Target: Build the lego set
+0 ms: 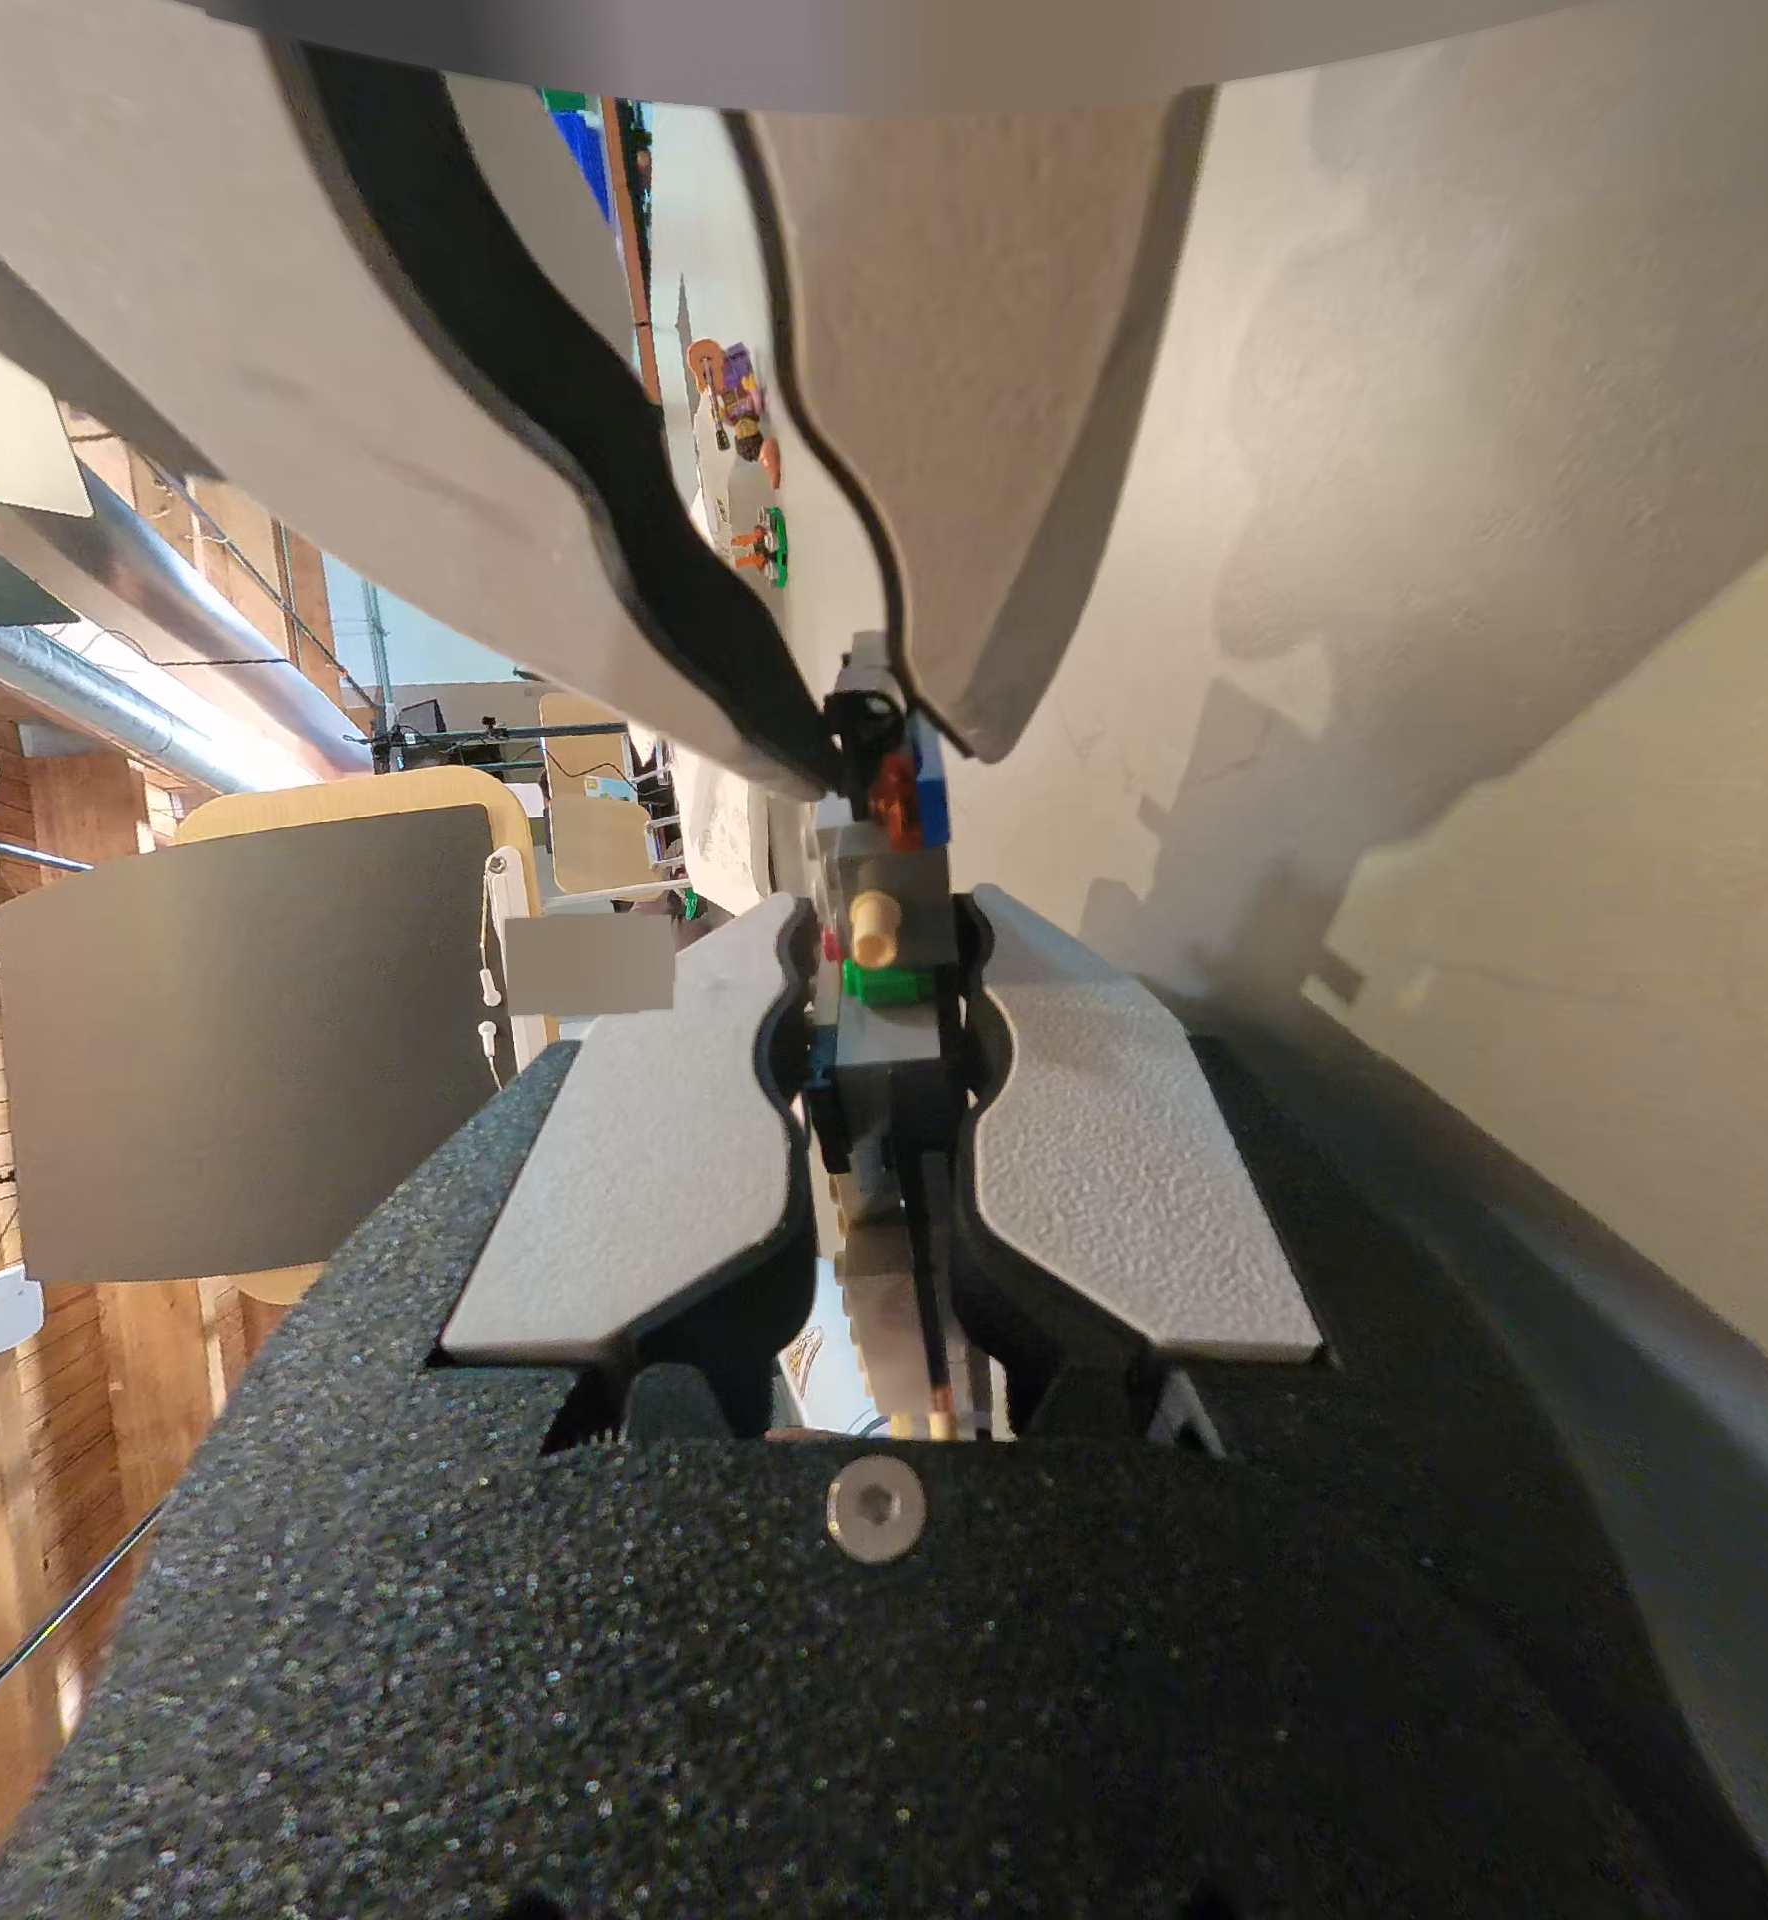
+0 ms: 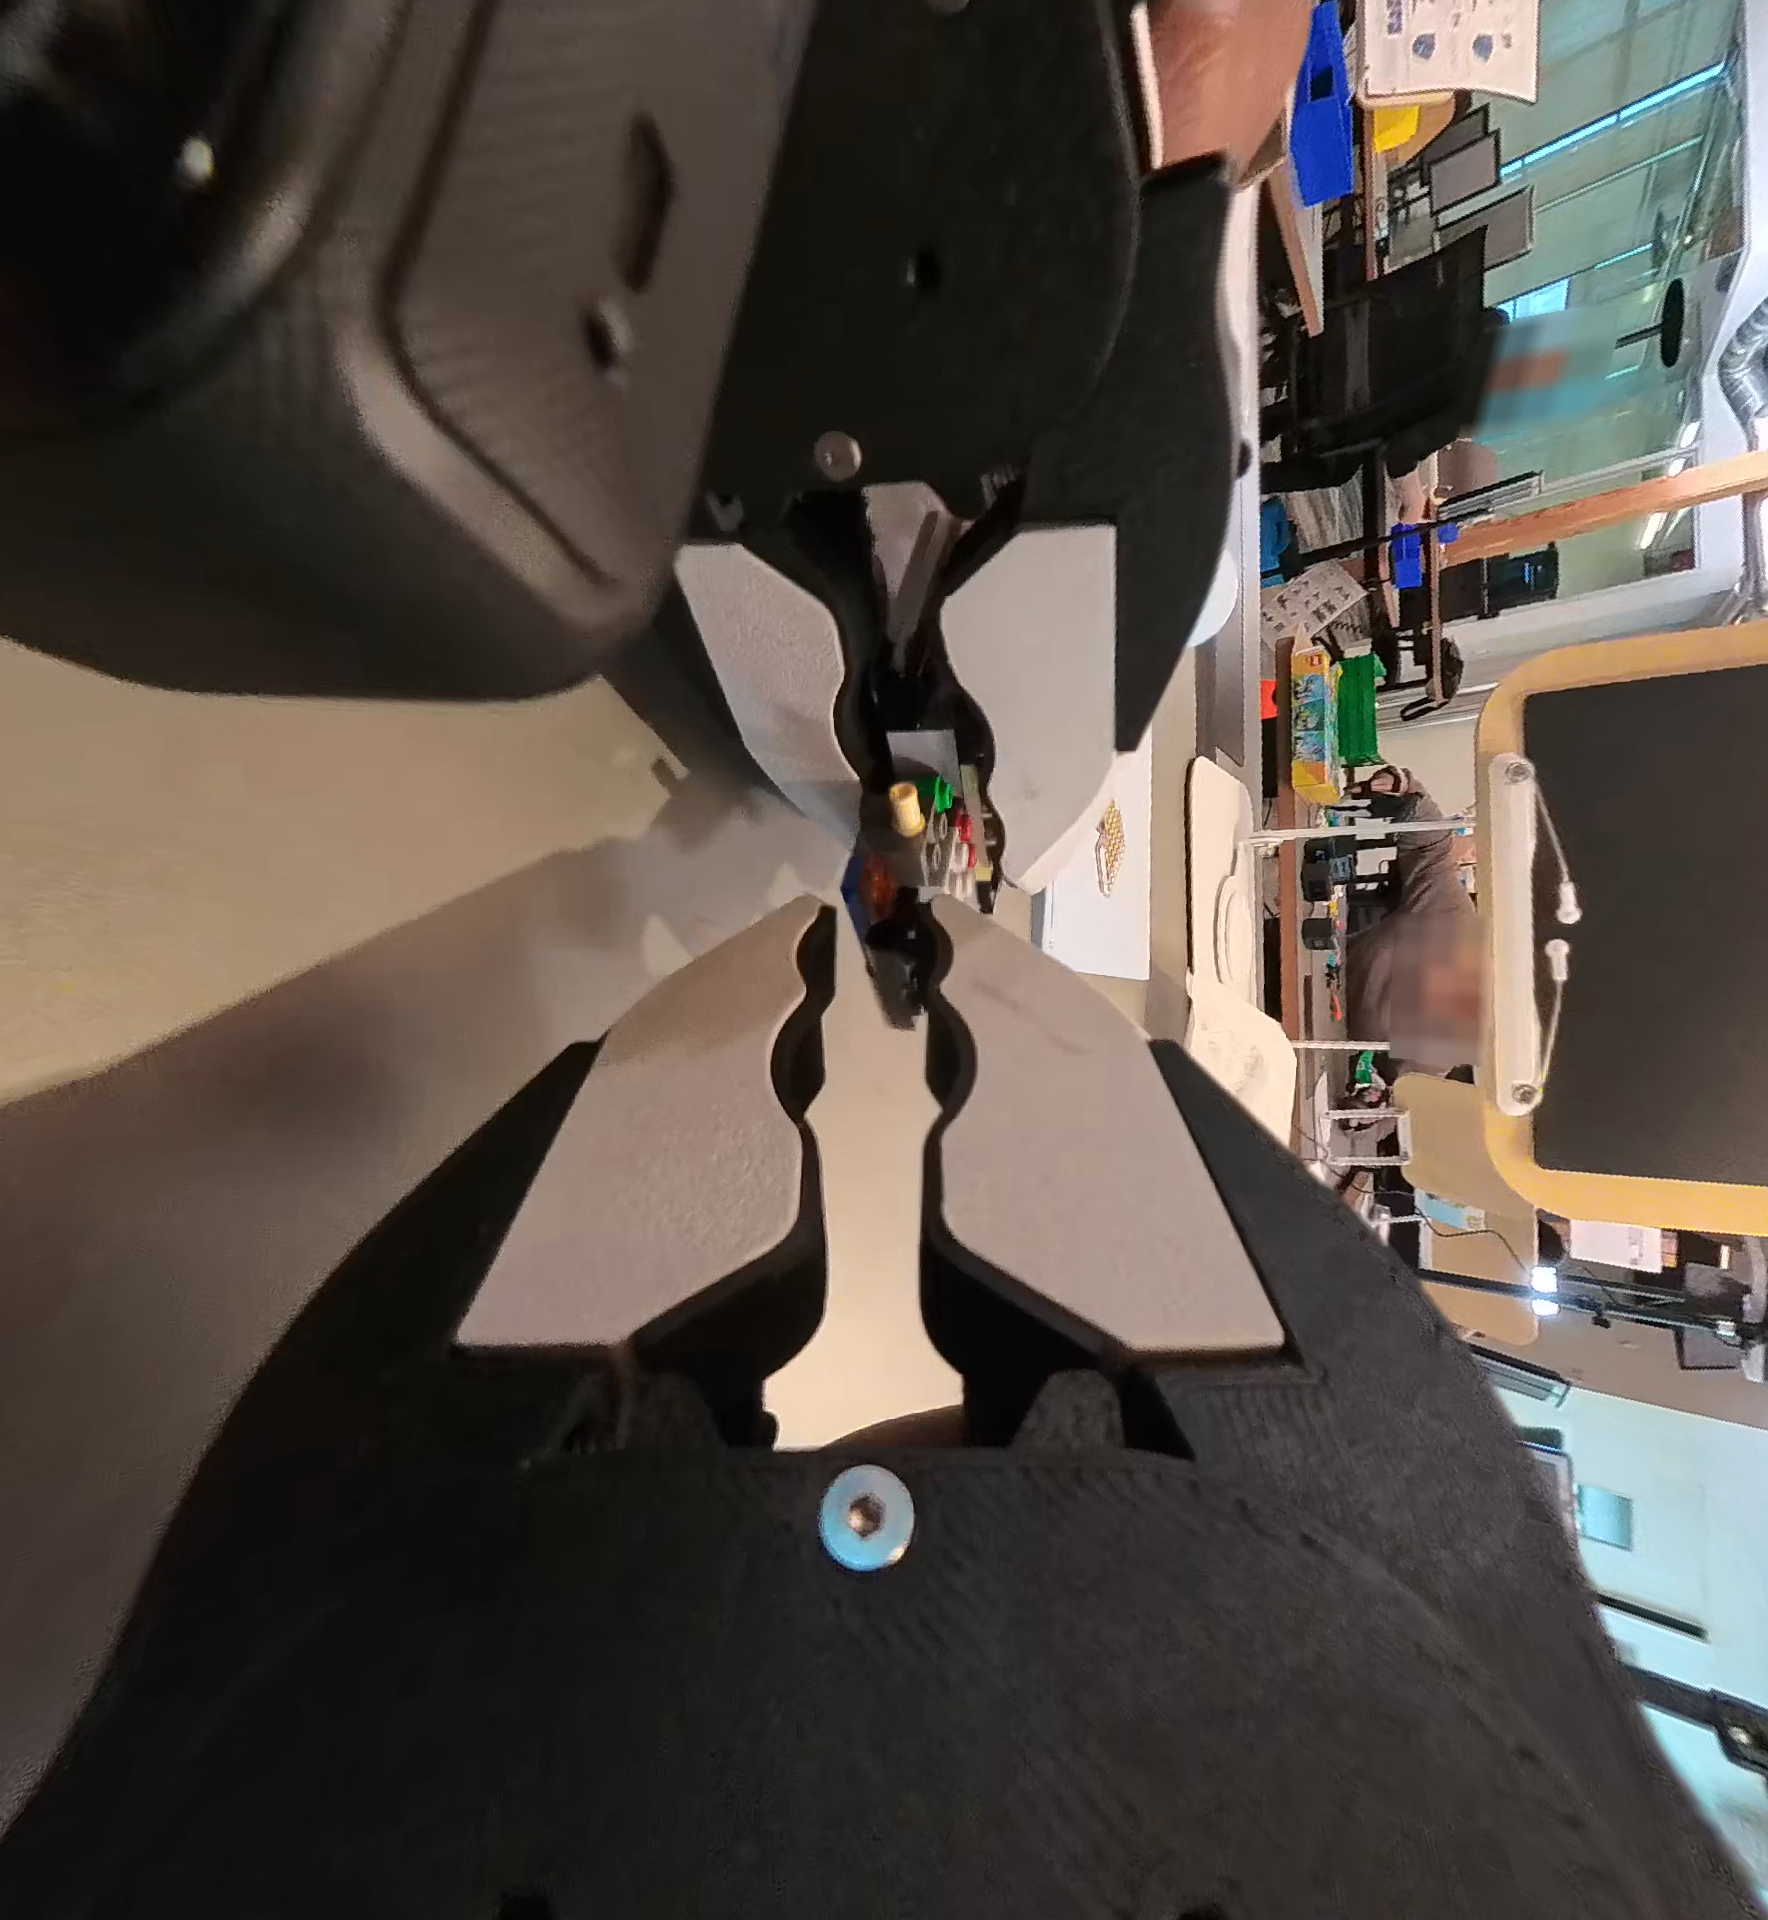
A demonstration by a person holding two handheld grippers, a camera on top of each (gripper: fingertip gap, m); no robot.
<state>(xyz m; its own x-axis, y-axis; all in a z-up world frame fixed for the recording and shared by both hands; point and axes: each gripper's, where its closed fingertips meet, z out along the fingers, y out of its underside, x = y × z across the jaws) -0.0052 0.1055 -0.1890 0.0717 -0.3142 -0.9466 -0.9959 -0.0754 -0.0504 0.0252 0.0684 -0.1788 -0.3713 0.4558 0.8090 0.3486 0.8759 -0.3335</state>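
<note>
My left gripper (image 1: 885,914) is shut on a small grey brick model (image 1: 901,894) with a tan pin (image 1: 875,928), a green piece (image 1: 885,982), an orange clear piece (image 1: 895,795) and a blue piece (image 1: 930,790). A black piece (image 1: 859,722) sits at the model's far end. My right gripper (image 2: 880,925) faces the left gripper (image 2: 927,831) tip to tip. Its fingers stand apart around the black piece (image 2: 901,971). The piece lies against the right finger, and the left finger (image 2: 755,997) is clear of it. In the left wrist view the right gripper (image 1: 880,727) comes in from above.
A beige table (image 1: 1379,520) lies under both grippers. Two toy figures (image 1: 740,405) (image 1: 768,545) and a white sheet (image 2: 1098,914) lie on it. A chair with a black back (image 2: 1690,914) and a seated person (image 2: 1410,904) are beyond the table. Across from one pair of fingers to the other is roughly 5 centimetres.
</note>
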